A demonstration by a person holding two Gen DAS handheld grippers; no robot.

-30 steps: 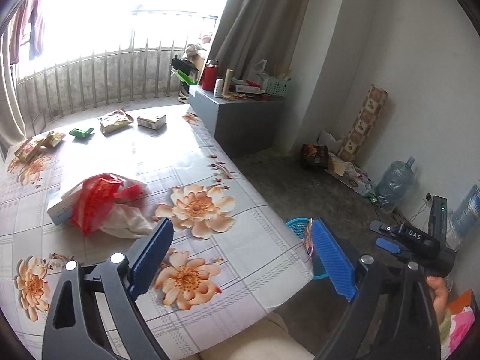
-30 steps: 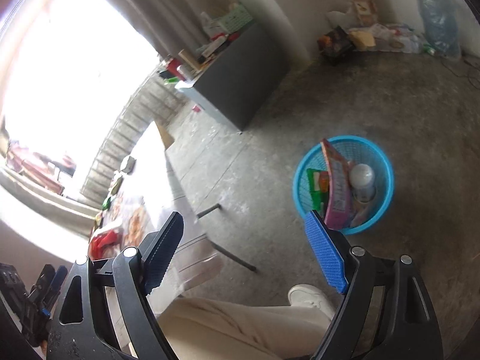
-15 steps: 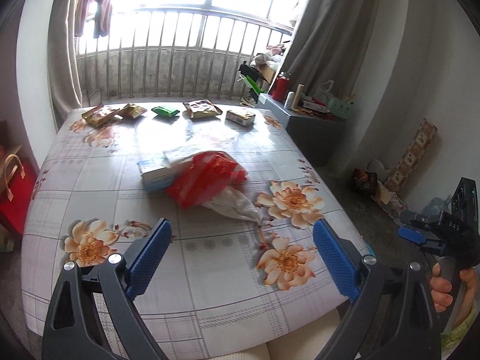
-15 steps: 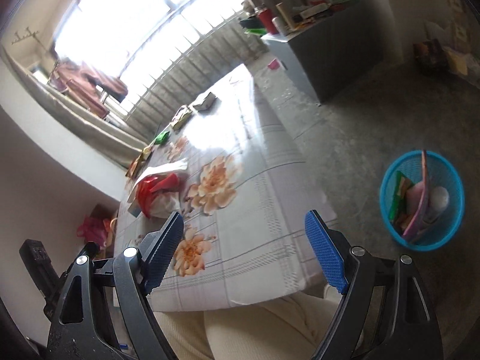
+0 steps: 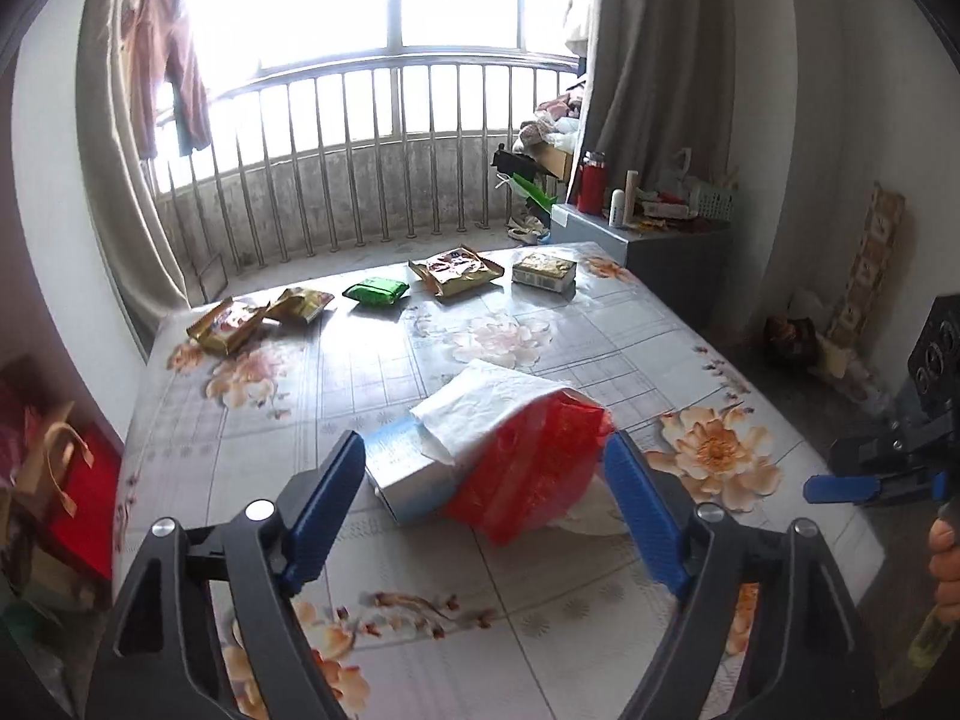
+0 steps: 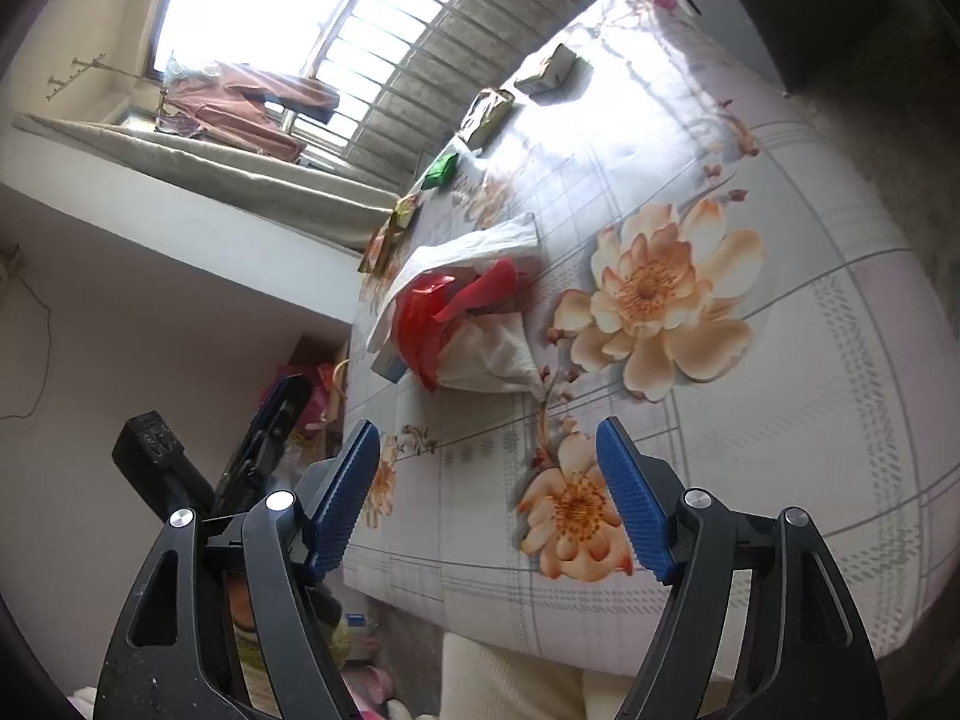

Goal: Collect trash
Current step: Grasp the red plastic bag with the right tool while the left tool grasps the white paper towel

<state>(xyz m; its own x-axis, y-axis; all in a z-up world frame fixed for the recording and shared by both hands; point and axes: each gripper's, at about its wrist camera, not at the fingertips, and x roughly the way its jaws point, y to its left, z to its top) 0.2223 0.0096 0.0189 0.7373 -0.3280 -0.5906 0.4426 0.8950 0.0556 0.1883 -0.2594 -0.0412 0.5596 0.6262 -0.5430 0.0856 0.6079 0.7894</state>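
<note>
Daylight from the barred window washes over a flowered counter [image 5: 540,618] strewn with trash. Low in the left wrist frame my left gripper [image 5: 486,498] has its jaws apart and closing, straddling the red plastic bag [image 5: 534,468], the white paper [image 5: 480,414] and the pale blue box [image 5: 402,468], with no pad pressing on anything yet. My right gripper [image 6: 489,498] sits at the bottom of its frame, jaws also apart and closing on nothing, the pile well above it. I'd sink the left lower so both pads catch the bag's bulk, not just loose film. Snack packets [image 5: 456,270] wait along the far edge.
</note>
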